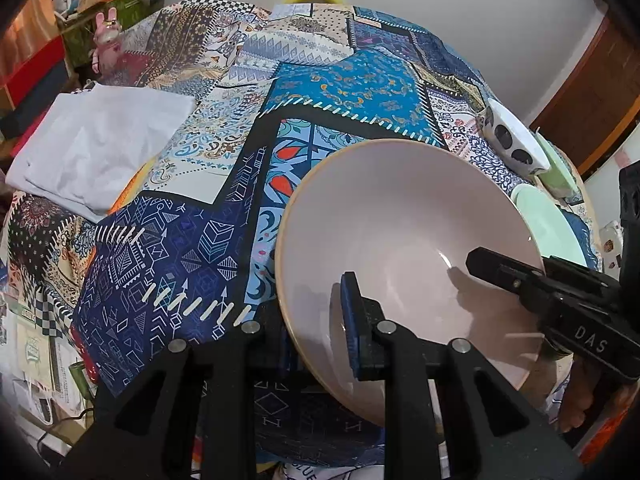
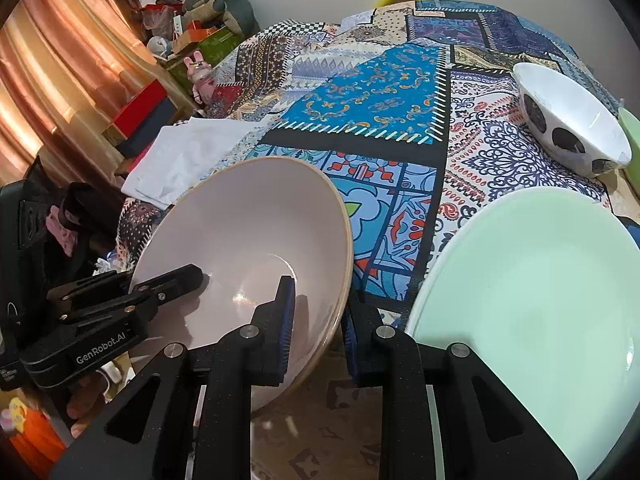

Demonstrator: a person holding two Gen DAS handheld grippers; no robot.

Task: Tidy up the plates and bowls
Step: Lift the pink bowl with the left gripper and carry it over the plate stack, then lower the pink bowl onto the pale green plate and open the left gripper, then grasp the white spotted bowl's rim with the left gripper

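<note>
The green plate is cut off by the frame's right edge.

A large bowl sits tilted left of a plate; a smaller bowl stands behind the plate, all on the desk.

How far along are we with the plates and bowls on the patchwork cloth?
Early, by the look of it: nothing is stacked yet. In hand: the pink bowl, tilted, its rim pinched on opposite sides by the left claw and the right claw. Left: the pale green plate beside it and the black-spotted white bowl farther back sit apart on the patchwork tablecloth.
</note>
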